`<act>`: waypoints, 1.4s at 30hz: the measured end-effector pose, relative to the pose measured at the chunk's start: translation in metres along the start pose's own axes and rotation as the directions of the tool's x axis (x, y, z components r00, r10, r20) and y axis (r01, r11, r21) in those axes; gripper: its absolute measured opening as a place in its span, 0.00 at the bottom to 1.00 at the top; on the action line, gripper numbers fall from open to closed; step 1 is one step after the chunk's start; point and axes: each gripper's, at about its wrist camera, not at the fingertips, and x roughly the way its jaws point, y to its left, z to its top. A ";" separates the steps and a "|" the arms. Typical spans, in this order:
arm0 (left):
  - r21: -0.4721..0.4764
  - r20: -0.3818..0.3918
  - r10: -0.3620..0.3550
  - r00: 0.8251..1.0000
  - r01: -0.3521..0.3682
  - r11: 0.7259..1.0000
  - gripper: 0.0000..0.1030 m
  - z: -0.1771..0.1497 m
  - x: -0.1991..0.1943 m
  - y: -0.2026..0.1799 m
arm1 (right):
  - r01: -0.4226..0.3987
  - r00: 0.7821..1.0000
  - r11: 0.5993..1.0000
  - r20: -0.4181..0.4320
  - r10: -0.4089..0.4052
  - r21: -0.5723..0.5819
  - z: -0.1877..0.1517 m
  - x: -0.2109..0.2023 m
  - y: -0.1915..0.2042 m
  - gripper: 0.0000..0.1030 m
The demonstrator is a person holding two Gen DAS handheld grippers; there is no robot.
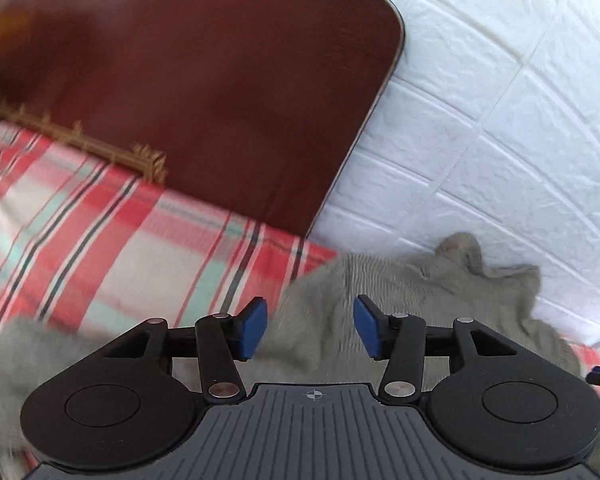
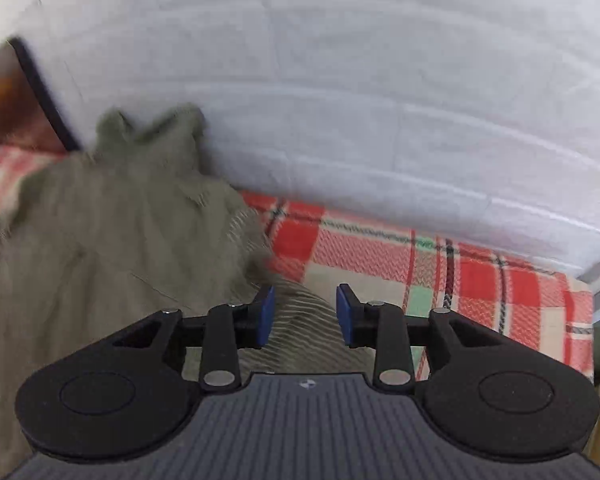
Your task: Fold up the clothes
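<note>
**Here, a garment bunched against the wall**

The olive garment (image 2: 112, 216) lies crumpled on the plaid bedspread (image 2: 480, 280), its far edge touching the white wall (image 2: 380, 100). Left gripper (image 1: 310, 330) and right gripper (image 2: 305, 314) hover over it, fingers parted, holding nothing. Bare bedspread lies rightward; blur smears the folds.

One grey-green knitted garment (image 1: 400, 292) is lying crumpled on one red, white and mint plaid bedsheet (image 1: 112, 240). One dark reddish-brown wooden headboard (image 1: 204, 92) is standing behind it, beside one white brick-patterned wall (image 1: 500, 120). Two grippers are showing, the left gripper (image 1: 310, 328) and the right gripper (image 2: 305, 314), each bearing two blue pads.
</note>
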 end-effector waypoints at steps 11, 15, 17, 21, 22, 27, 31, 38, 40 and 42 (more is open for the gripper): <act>0.221 -0.085 0.088 0.992 -0.067 0.973 0.62 0.007 0.047 -0.019 | 0.038 0.998 0.987 -0.052 -0.030 0.156 -0.012 0.008 -0.039 0.03; 0.317 -0.097 0.121 0.988 -0.084 0.945 0.63 0.007 0.055 -0.026 | 0.083 0.992 0.975 -0.110 -0.061 0.206 -0.016 0.017 -0.043 0.14; 0.350 -0.096 0.129 0.987 -0.088 0.933 0.64 0.006 0.056 -0.027 | 0.073 0.993 0.979 -0.106 -0.054 0.190 -0.012 0.010 -0.042 0.21; 0.414 -0.111 0.096 0.989 -0.042 0.909 0.64 0.011 0.059 -0.032 | 0.011 1.000 0.988 0.007 -0.012 0.157 0.004 -0.014 -0.036 0.31; 0.430 -0.118 0.083 0.990 -0.025 0.903 0.64 0.012 0.062 -0.035 | -0.020 0.999 0.990 0.034 0.015 0.141 0.011 -0.017 -0.032 0.39; 0.503 -0.131 0.068 0.989 0.007 0.864 0.69 0.018 0.084 -0.054 | -0.117 0.993 0.991 0.040 0.114 0.066 0.044 0.008 -0.015 0.46; 0.468 -0.190 0.047 0.981 0.048 0.883 0.68 0.022 0.107 -0.055 | -0.157 0.988 0.986 0.007 0.157 0.059 0.051 0.035 -0.008 0.45; 0.439 -0.240 0.039 0.970 0.073 0.895 0.57 0.012 0.128 -0.052 | -0.200 0.979 0.976 -0.029 0.203 0.081 0.056 0.055 -0.016 0.41; 0.419 -0.238 0.044 0.970 0.061 0.906 0.38 0.012 0.131 -0.049 | -0.203 0.977 0.975 -0.043 0.208 0.096 0.055 0.062 -0.017 0.40; 0.412 -0.222 0.056 0.973 0.042 0.910 0.13 0.013 0.129 -0.046 | -0.211 0.975 0.972 -0.052 0.217 0.108 0.054 0.067 -0.017 0.31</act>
